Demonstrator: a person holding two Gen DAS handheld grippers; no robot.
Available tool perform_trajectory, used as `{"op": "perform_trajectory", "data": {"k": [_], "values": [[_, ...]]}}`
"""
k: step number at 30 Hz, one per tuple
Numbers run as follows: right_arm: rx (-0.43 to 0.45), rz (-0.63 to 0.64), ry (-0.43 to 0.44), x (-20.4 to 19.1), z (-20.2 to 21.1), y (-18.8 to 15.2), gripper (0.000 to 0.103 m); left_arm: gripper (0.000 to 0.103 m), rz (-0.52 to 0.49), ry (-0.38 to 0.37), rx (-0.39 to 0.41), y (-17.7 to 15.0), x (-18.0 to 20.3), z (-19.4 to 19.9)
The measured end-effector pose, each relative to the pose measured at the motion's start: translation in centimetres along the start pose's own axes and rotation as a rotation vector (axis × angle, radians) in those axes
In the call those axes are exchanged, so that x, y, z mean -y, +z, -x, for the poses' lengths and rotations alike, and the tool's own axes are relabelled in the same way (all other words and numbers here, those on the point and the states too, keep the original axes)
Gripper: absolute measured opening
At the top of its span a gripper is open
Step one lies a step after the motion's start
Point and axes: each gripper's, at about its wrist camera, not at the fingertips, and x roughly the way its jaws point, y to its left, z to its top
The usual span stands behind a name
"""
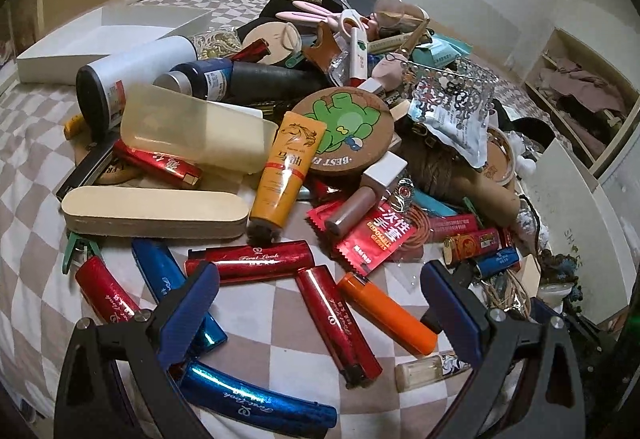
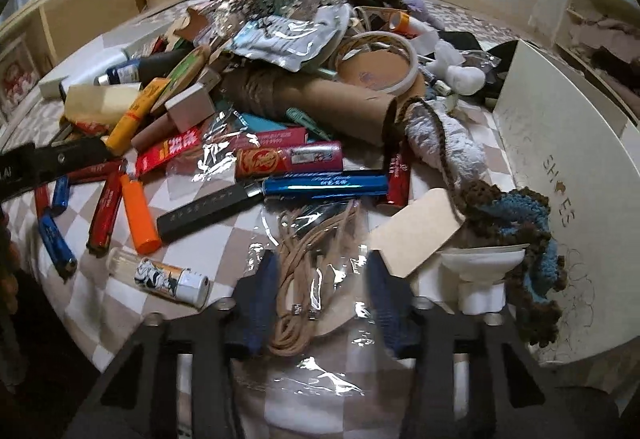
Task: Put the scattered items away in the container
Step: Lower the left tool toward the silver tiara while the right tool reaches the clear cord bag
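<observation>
Our left tool hangs with jaws spread wide over the bed, a red lighter and an orange lighter lying between its fingers, untouched. Our right tool has narrowed around a clear bag of beige cord; we cannot tell whether the pads press it. The white box stands just right of it.

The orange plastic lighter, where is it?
Left wrist view, low and centre: the orange plastic lighter lies on the checked bedsheet, beside a red lighter.
</observation>
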Motion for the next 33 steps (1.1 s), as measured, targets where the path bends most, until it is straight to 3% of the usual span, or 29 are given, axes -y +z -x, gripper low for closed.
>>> {"op": "perform_trajectory", "data": {"k": [2, 5, 20, 25, 33], "values": [[0.003, -0.053, 0.059, 0.8, 0.1, 0.2, 0.022, 0.101, -0.002, 0.0, 0.002, 0.0, 0.0, 0.0], [-0.004, -0.13, 0.163, 2.1, 0.0, 0.3, 0.016, 0.101, -0.012, -0.002, 0.008, 0.0, 0.3, 0.0], [0.019, -0.302, 0.562, 3.6, 1.8, -0.2, 0.012, 0.101, -0.078, -0.014, 0.021, -0.2, 1.7, -0.1], [0.051, -0.316, 0.622, 4.5, 3.3, 0.7, 0.012, 0.101, -0.093, -0.03, 0.033, -0.1, 2.1, 0.1], [0.156, -0.301, 0.603, 6.8, 5.2, 3.7, 0.011, 0.1, -0.188, -0.07, 0.105, 2.0, 4.6, 0.5]]}}
